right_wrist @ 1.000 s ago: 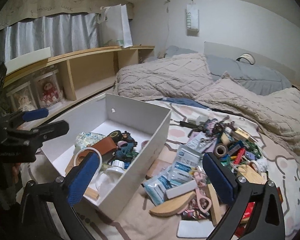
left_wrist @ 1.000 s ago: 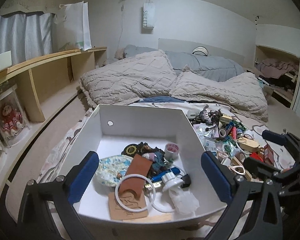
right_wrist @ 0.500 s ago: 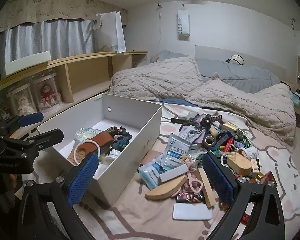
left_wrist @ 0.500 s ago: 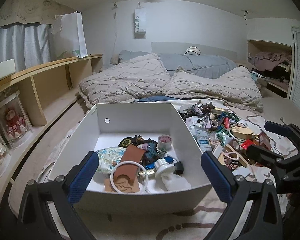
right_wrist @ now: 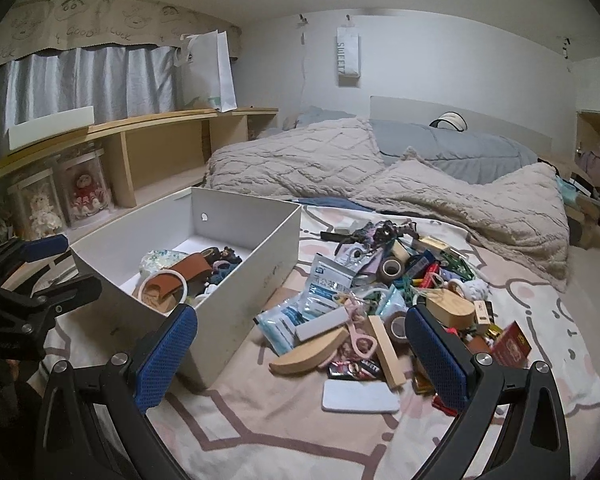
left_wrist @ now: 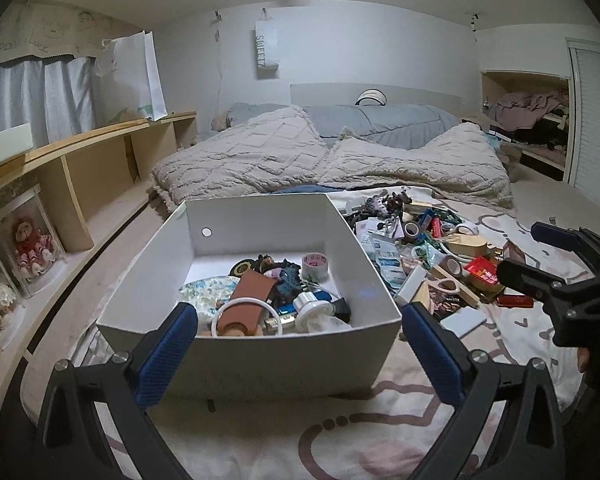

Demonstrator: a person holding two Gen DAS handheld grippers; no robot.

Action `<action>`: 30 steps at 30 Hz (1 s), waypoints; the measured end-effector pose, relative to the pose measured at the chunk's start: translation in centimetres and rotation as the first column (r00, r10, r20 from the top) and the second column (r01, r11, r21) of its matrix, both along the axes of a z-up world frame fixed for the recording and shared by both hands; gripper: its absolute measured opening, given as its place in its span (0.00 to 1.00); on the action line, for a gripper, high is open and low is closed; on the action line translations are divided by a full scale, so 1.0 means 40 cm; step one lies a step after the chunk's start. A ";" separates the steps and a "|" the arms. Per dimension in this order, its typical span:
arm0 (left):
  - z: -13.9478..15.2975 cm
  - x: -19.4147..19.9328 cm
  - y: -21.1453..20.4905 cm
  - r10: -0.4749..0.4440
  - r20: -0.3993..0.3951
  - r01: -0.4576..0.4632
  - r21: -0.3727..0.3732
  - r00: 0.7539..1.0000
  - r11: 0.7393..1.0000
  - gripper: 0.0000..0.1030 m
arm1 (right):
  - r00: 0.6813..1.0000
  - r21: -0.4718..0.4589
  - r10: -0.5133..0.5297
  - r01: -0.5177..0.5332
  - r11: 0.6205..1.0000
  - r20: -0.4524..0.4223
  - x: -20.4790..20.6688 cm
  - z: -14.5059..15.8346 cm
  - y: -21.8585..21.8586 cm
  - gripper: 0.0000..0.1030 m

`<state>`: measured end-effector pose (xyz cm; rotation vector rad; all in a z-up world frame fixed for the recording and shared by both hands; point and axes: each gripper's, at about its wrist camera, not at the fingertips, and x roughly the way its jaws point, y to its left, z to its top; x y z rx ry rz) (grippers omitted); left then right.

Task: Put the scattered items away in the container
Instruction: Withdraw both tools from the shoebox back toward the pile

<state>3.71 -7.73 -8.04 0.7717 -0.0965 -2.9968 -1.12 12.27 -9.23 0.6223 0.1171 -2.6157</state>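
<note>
A white open box [left_wrist: 260, 356] [right_wrist: 228, 312] stands on the bed and holds a brown leather piece [left_wrist: 248, 294], a white ring [left_wrist: 242, 308] and a tape roll [left_wrist: 315, 265]. To its right lies a pile of scattered items [right_wrist: 384, 300]: blue-white packets [right_wrist: 324, 288], wooden pieces [right_wrist: 312, 354], tape rolls [right_wrist: 392, 268] and a white flat pad [right_wrist: 360, 396]. My left gripper [left_wrist: 300, 352] is open, just in front of the box's near wall. My right gripper [right_wrist: 300, 352] is open above the near edge of the pile, holding nothing.
A patterned sheet [right_wrist: 260, 432] covers the bed, with beige blankets [left_wrist: 340, 160] bunched behind the box. A wooden shelf [left_wrist: 80, 168] with doll cases [left_wrist: 24, 248] runs along the left. The right gripper's body [left_wrist: 572, 280] shows at the right edge of the left wrist view.
Both grippers have pulled back and up from the box and pile, so more of the bed shows. Both stay open and hold nothing.
</note>
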 end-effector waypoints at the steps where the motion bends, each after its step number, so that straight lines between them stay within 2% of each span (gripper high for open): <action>1: 0.000 0.005 0.001 0.001 0.000 -0.001 0.002 1.000 1.000 1.00 | 1.000 0.003 -0.003 0.003 1.000 -0.004 0.006 -0.001 0.004 1.00; 12: 0.004 0.050 0.014 0.016 -0.014 -0.016 0.010 1.000 1.000 1.00 | 1.000 -0.014 -0.002 0.001 1.000 -0.022 0.047 0.009 0.031 1.00; 30: 0.003 0.058 0.036 0.005 -0.012 -0.005 0.010 1.000 1.000 1.00 | 1.000 0.007 0.011 -0.011 1.000 -0.025 0.072 0.000 0.029 1.00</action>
